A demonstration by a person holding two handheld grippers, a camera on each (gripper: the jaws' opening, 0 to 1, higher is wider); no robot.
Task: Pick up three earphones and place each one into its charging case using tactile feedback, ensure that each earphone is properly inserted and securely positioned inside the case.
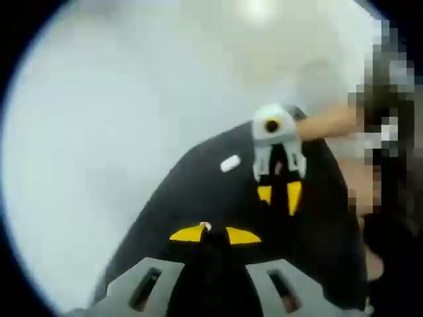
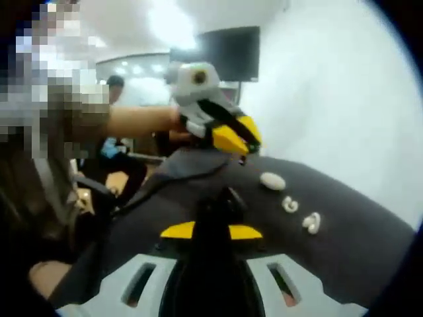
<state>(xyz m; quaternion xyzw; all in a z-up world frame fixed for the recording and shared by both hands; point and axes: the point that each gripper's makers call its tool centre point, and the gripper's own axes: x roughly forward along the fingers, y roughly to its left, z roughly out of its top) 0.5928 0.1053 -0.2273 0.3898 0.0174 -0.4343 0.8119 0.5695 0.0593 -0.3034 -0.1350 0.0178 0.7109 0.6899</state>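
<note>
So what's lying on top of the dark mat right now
On the dark mat lie three small white pieces: an oval one and two earphones. Whatever the right gripper covers is hidden.

both views are soft and blurred throughout, with fisheye bending toward the edges. in the right gripper view a ceiling light (image 2: pixel 173 23) glares at 12 o'clock; in the left gripper view the pale wall (image 1: pixel 132 99) looks washed out.
</note>
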